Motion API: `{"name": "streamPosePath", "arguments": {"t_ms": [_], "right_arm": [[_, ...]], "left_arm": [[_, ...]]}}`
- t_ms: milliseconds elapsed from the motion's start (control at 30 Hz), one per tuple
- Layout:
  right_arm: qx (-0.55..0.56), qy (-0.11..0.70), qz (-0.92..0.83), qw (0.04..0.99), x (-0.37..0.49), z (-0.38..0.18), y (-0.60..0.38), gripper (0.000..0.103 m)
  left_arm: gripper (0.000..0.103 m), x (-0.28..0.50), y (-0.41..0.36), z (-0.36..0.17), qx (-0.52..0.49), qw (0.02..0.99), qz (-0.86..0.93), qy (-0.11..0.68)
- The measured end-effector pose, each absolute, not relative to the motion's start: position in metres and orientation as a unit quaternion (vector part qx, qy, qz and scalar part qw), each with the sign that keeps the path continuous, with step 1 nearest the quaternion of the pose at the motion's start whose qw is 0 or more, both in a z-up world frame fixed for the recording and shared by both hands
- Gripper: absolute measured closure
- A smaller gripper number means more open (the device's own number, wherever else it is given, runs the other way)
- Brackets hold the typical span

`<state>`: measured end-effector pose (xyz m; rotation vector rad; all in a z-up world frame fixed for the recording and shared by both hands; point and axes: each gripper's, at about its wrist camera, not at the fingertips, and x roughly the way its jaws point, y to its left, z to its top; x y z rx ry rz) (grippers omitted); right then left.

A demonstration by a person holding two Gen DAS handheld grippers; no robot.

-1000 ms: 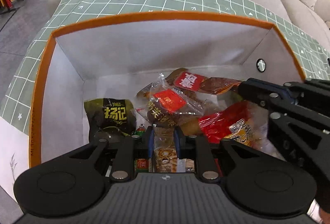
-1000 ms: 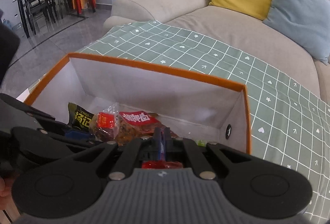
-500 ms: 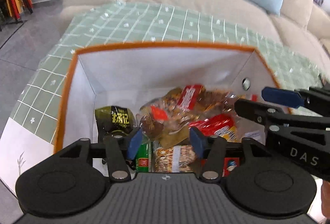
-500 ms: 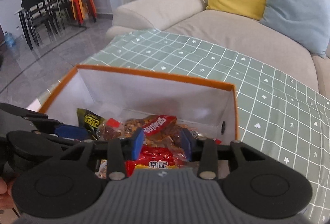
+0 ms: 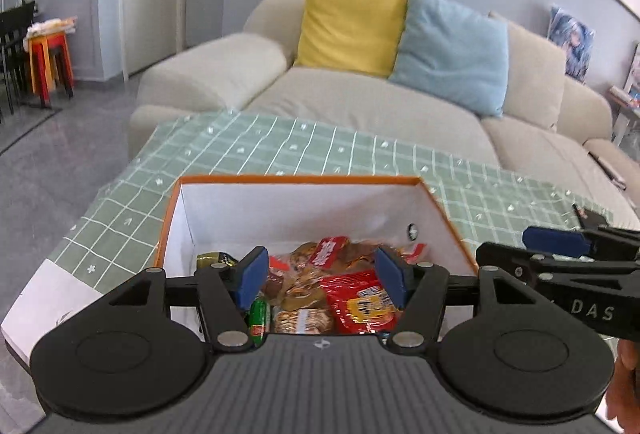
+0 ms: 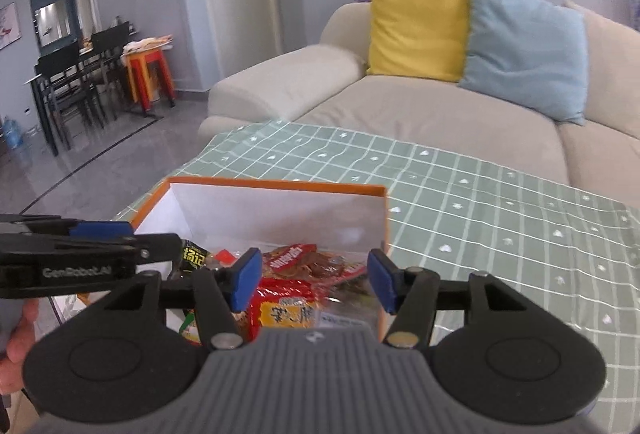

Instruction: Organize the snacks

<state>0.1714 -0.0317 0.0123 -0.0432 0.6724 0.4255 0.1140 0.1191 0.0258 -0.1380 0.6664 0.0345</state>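
A white box with an orange rim (image 5: 304, 179) (image 6: 280, 185) stands on the green checked tablecloth and holds several snack packets. A red packet (image 5: 360, 304) (image 6: 286, 308), clear bags of brown snacks (image 5: 316, 262) and a dark green packet (image 5: 210, 259) (image 6: 192, 254) lie inside. My left gripper (image 5: 322, 276) hangs above the box, its jaws opening with nothing between them. My right gripper (image 6: 314, 280) hovers beside it over the box's right part, jaws also opening and empty. Each gripper shows at the edge of the other's view.
The green checked tablecloth (image 6: 500, 218) stretches to the right of the box. A beige sofa (image 5: 360, 102) with a yellow cushion (image 5: 352, 22) and a blue cushion (image 5: 452, 50) stands behind. A dining table, chairs and red stools (image 6: 150, 74) stand far left.
Both grippers went from shut on packets low in the box to open, letting them go, and rose back out of it. The views tilted up toward the sofa.
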Motion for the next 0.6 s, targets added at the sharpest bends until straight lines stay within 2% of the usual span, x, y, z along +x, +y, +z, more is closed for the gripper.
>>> {"name": "streamPosePath", "arguments": {"t_ms": [400, 533, 600], "right_arm": [[-0.025, 0.277, 0.158, 0.948, 0.097, 0.039, -0.064, 0.02], [-0.026, 0.267, 0.138, 0.954, 0.075, 0.04, -0.074, 0.019], [-0.024, 0.268, 0.132, 0.954, 0.066, 0.038, -0.08, 0.016]], "left_arm": [[0.031, 0.06, 0.091, 0.046, -0.02, 0.961, 0.044, 0.272], [0.031, 0.05, 0.079, 0.041, -0.001, 0.963, 0.043, 0.267], [0.029, 0.047, 0.073, 0.038, 0.01, 0.963, 0.044, 0.266]]}}
